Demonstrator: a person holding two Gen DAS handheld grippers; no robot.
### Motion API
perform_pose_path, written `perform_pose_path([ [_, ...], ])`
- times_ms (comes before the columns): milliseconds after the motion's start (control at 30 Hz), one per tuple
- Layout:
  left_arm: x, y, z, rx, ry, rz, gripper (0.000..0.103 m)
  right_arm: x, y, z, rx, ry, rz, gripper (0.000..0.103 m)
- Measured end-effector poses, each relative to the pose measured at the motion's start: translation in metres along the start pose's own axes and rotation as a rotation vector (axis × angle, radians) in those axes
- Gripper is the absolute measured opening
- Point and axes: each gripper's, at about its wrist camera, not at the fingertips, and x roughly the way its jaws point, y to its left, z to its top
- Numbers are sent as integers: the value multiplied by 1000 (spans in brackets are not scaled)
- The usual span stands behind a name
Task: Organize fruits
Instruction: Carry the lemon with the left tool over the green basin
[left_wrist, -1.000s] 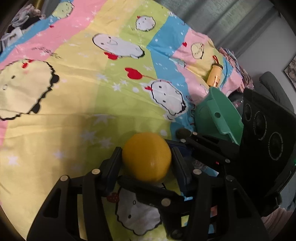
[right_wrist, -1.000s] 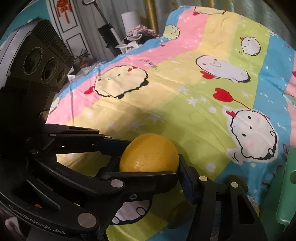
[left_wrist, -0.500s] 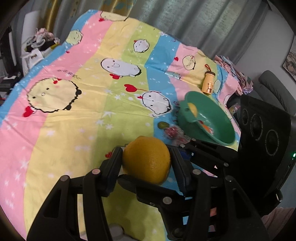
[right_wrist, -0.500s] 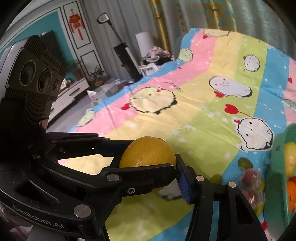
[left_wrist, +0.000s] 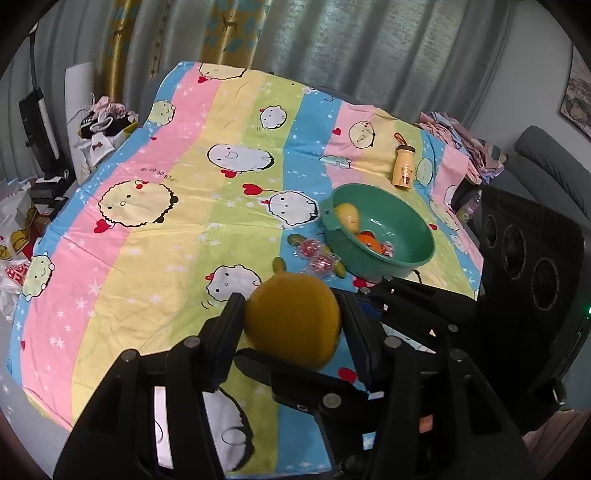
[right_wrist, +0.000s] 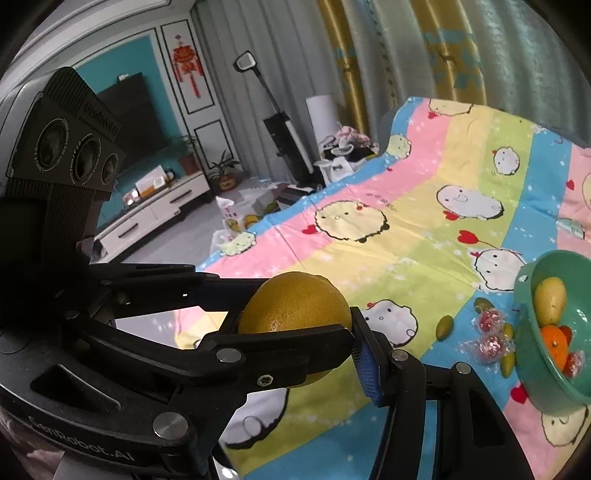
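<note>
A large yellow grapefruit (left_wrist: 293, 319) is held between the fingers of both grippers at once, well above the bed. My left gripper (left_wrist: 291, 317) is shut on it; my right gripper (right_wrist: 295, 325) is shut on it too, crossing the left one. The grapefruit also shows in the right wrist view (right_wrist: 295, 317). A green bowl (left_wrist: 402, 258) sits on the bed to the right, with a yellow pear (left_wrist: 349, 216), an orange (left_wrist: 367, 238) and a wrapped red fruit inside. It shows in the right wrist view (right_wrist: 535, 384) too.
Small green fruits (left_wrist: 279, 264) and wrapped red fruits (left_wrist: 310, 247) lie on the cartoon bedsheet (left_wrist: 166, 240) left of the bowl. A yellow bottle (left_wrist: 403, 170) lies behind the bowl. Bags and boxes stand on the floor at left.
Both grippers have risen and pulled back with the grapefruit, from close above the sheet to high over the bed. The bowl and the loose fruits have come into full view.
</note>
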Motion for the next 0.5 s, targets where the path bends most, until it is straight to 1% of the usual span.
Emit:
perform_pose_path([
  [167,-8,-21,-2,22,-10,4,52,-20,-2,-4,5,-24,0,58],
  [500,4,-68,10,100,-7,-17,52,-58,-31,-12,52,-83,-39,58],
])
